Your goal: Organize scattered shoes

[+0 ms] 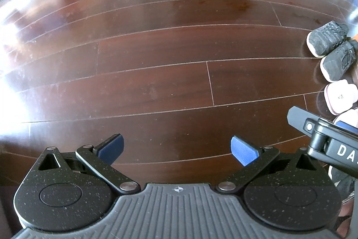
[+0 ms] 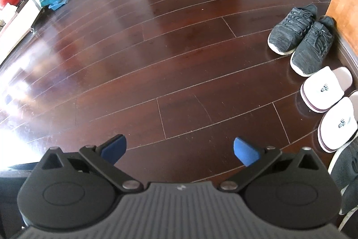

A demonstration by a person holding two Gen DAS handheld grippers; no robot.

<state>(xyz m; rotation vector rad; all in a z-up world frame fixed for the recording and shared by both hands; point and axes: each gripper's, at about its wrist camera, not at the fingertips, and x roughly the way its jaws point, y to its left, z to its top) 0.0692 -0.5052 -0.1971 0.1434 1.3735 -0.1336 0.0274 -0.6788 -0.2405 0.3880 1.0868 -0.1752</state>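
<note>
Both claws, left claw (image 1: 176,148) and right claw (image 2: 179,149), hang released over bare floor (image 2: 156,59); black sneakers (image 2: 299,37) and white slippers (image 2: 324,91) line its right edge, perhaps against a wall.

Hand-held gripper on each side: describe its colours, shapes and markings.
The left hand-held gripper and the right hand-held gripper match: blue pads on short fingers, black linkage bars with silver pivots, round black housings, a ribbed grey body. The left wrist view shows white letters "DA" on the right one's side.

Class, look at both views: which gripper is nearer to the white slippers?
Right, I judge. The right gripper hangs left of the white slippers; the left gripper sits farther left, beyond it.
</note>
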